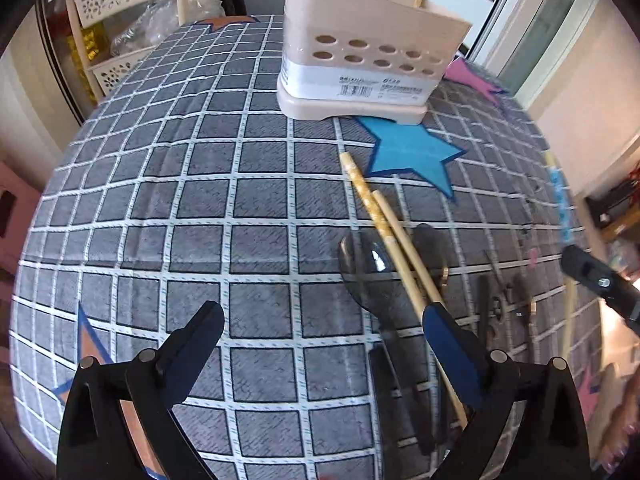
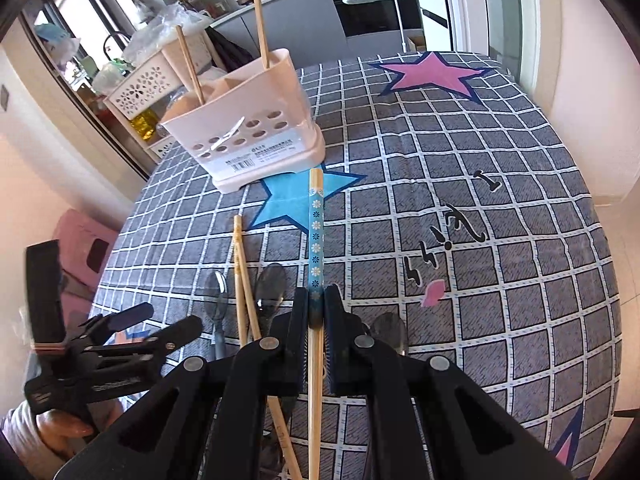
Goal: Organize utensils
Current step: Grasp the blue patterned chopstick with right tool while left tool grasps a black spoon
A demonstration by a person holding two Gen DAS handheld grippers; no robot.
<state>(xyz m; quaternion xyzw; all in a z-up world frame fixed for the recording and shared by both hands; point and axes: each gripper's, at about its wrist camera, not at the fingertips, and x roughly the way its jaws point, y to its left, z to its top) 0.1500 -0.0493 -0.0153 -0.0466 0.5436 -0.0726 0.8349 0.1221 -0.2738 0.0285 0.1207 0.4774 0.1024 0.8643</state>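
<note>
**Sorting chopsticks and spoons into the holder: a start made, most still on the desk**

Standing at the far side of the grey checked desk (image 2: pixel 500 168) is the beige plastic utensil holder with round holes (image 2: pixel 248 120), its base partly over a blue star on the cloth. Two plain wooden chopsticks (image 2: pixel 262 28) already stand upright in it, so part of the job looks done.

More is left. A pair of pale wooden chopsticks, one with gold decoration (image 1: pixel 384 220), lies loose on the cloth, crossing over a clear grey plastic spoon (image 1: pixel 368 272). At least two other grey spoons (image 2: pixel 272 288) lie near them, and some darker items to the right in the left wrist view are too blurred to name.

One piece is on its way: the right gripper (image 2: pixel 316 304) is clamped on a wooden chopstick with a blue flowered band (image 2: pixel 316 232), which sticks forward between the jaws with its tip aimed towards the holder. That gripper is tilted steeply down, above the loose pile.

The left gripper (image 1: pixel 320 320) has its jaws spread wide with nothing between them. It points down at bare cloth, with its right finger just over the ends of the loose pair. In the right wrist view a hand (image 2: pixel 60 428) holds it low at the left edge. I judge it is placed to take one of the loose chopsticks next.
</note>
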